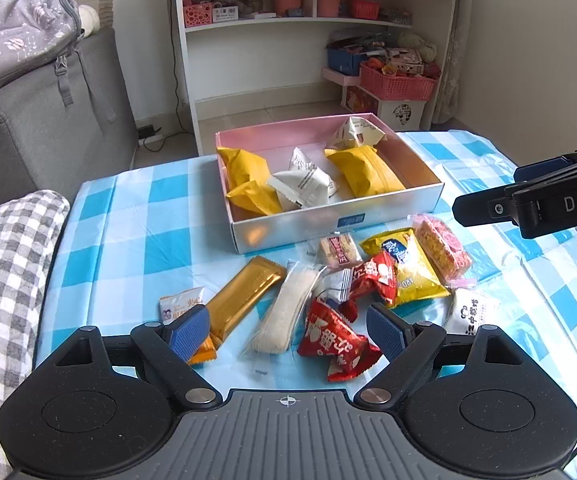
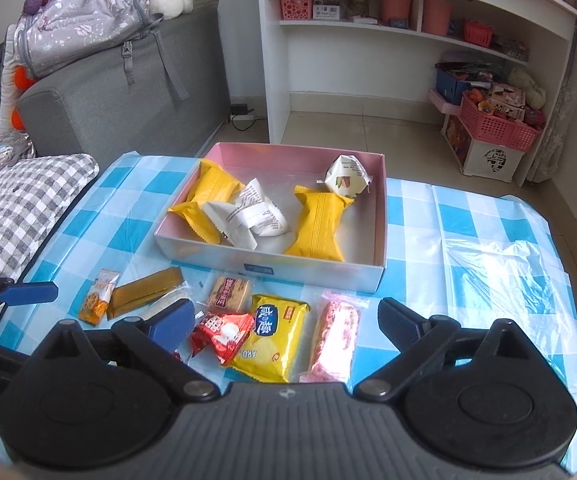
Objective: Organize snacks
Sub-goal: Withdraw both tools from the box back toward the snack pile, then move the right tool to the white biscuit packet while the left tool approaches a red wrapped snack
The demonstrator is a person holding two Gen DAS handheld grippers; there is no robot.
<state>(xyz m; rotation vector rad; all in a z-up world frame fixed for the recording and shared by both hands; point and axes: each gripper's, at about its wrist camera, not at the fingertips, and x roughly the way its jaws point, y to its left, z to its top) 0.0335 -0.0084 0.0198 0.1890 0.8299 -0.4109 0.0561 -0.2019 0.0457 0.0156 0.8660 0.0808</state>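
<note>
Both claws hang over the near edge of the desk (image 1: 128, 216), nothing in either. My left claw (image 1: 288, 330) is wide open above the loose snacks: gold bar (image 1: 244, 296), clear-wrapped white bar (image 1: 284, 316), red packet (image 1: 334, 340). My right claw (image 2: 284, 324) is spread wide too, over the yellow cracker pack (image 2: 272, 336), the pink bar (image 2: 334, 338) and another red packet (image 2: 222, 332). No pad touches a wrapper. The box (image 2: 328, 276) sits toward the far edge, holding three yellow packs and some white ones.
</note>
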